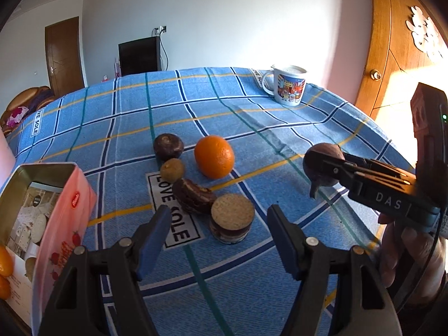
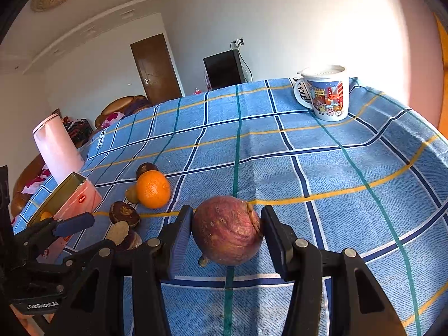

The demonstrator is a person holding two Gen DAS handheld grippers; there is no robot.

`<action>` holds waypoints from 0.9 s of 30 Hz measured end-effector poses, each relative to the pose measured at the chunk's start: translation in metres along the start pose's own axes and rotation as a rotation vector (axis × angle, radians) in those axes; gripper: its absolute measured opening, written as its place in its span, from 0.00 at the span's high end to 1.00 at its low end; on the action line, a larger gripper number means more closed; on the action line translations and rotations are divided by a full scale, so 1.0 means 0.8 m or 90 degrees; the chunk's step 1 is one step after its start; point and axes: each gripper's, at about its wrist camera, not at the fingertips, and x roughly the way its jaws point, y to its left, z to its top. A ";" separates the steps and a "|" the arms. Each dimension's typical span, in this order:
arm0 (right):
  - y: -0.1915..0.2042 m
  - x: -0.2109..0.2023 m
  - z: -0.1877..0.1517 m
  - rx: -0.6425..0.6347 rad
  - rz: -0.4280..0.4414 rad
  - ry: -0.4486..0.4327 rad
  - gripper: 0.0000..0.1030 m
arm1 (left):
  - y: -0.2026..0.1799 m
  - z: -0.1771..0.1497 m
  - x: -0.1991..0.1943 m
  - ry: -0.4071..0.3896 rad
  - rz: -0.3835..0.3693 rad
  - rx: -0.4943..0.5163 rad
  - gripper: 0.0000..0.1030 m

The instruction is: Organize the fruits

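Note:
My right gripper (image 2: 226, 232) is shut on a reddish-purple passion fruit (image 2: 228, 229) and holds it above the blue checked tablecloth (image 2: 308, 168); it also shows in the left wrist view (image 1: 322, 165). My left gripper (image 1: 218, 229) is open and empty, just in front of a cut round fruit piece (image 1: 232, 221). Beyond it lie a dark wrinkled fruit (image 1: 193, 196), a small brown fruit (image 1: 172, 170), a dark round fruit (image 1: 168, 147) and an orange (image 1: 214, 156). An open pink tin box (image 1: 47, 224) stands at the left with small orange fruits (image 1: 5, 263) beside it.
A lidded printed mug (image 1: 288, 86) stands at the table's far right corner, also in the right wrist view (image 2: 327, 95). A pink-white cylinder (image 2: 57, 148) stands behind the tin. A wooden door (image 1: 392, 56) is at the right.

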 end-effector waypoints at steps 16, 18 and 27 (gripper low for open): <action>0.010 -0.014 -0.007 -0.025 0.009 -0.044 0.49 | 0.010 0.000 0.005 -0.007 -0.053 -0.057 0.63; 0.012 -0.019 -0.008 -0.032 0.012 -0.058 0.49 | 0.012 -0.001 -0.002 -0.026 -0.049 -0.062 0.63; 0.017 -0.031 -0.011 -0.047 0.017 -0.099 0.49 | 0.002 -0.002 -0.021 -0.085 -0.016 -0.025 0.63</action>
